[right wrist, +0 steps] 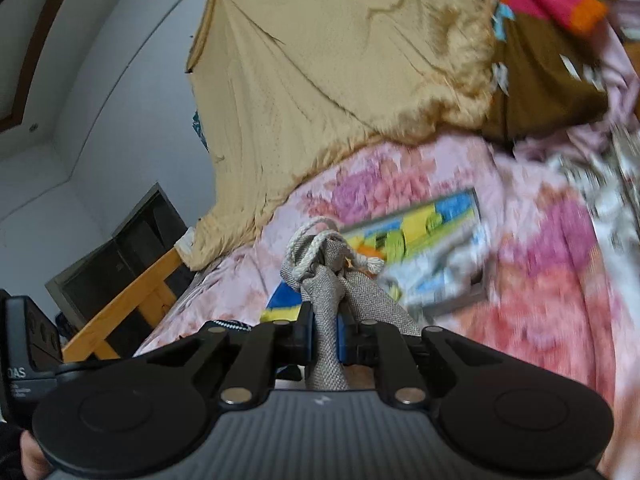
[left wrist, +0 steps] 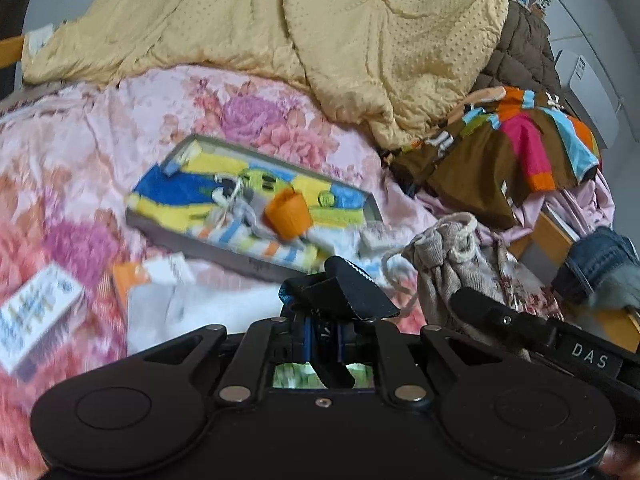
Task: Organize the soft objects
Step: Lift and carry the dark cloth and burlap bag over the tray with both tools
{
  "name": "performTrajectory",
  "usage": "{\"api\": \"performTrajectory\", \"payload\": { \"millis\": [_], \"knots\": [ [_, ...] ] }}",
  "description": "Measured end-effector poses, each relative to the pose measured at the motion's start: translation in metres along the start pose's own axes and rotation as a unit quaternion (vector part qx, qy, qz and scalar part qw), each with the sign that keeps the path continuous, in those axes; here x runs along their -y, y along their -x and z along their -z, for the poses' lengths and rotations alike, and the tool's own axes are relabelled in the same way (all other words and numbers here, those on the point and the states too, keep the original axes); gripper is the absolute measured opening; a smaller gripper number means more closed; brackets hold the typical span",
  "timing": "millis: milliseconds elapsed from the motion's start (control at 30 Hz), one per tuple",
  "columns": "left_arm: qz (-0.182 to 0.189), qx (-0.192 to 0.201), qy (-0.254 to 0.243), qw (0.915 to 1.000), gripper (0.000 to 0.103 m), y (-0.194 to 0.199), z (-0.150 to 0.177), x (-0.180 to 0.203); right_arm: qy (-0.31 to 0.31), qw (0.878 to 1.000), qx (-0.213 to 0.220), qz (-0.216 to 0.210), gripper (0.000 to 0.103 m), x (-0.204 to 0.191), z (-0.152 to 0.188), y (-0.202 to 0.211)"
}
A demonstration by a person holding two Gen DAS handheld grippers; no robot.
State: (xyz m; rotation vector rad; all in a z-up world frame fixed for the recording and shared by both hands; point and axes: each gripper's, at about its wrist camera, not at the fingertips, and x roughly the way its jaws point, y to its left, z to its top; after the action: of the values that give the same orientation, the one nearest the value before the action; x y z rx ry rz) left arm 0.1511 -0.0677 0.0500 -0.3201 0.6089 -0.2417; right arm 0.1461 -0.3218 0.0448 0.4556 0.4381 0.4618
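Right gripper [right wrist: 325, 334] pinching the neck of a grey drawstring pouch [right wrist: 326, 276] above the floral bed cover [left wrist: 100, 128]. Left gripper [left wrist: 320, 320] clamped on a dark fabric strap [left wrist: 352, 290], near a tray [left wrist: 208, 246] of colourful cloths.

A grey woven drawstring pouch [right wrist: 326, 280], neck cinched with white cord, stands upright, pinched.

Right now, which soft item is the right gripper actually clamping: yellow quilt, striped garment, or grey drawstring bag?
The grey drawstring bag: the right gripper is shut on its woven neck. The yellow quilt and striped garment lie beyond on the bed, untouched.
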Motion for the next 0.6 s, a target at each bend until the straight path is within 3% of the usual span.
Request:
{"api": "performTrajectory", "payload": {
  "millis": [300,433,600],
  "knots": [
    [-0.023,0.034,-0.018,0.9990,0.011,-0.038,-0.058,-0.007,0.008,0.999,0.040,-0.022,0.013,-0.002,-0.054,-0.075],
    [-0.039,0.043,-0.023,0.9981,0.011,-0.057,-0.080,-0.010,-0.001,0.998,0.059,-0.028,0.013,0.006,-0.063,-0.103],
    [-0.054,0.051,-0.023,0.9970,0.011,-0.084,-0.098,-0.011,0.000,0.998,0.062,-0.002,0.013,0.022,-0.063,-0.124]
  ]
}}
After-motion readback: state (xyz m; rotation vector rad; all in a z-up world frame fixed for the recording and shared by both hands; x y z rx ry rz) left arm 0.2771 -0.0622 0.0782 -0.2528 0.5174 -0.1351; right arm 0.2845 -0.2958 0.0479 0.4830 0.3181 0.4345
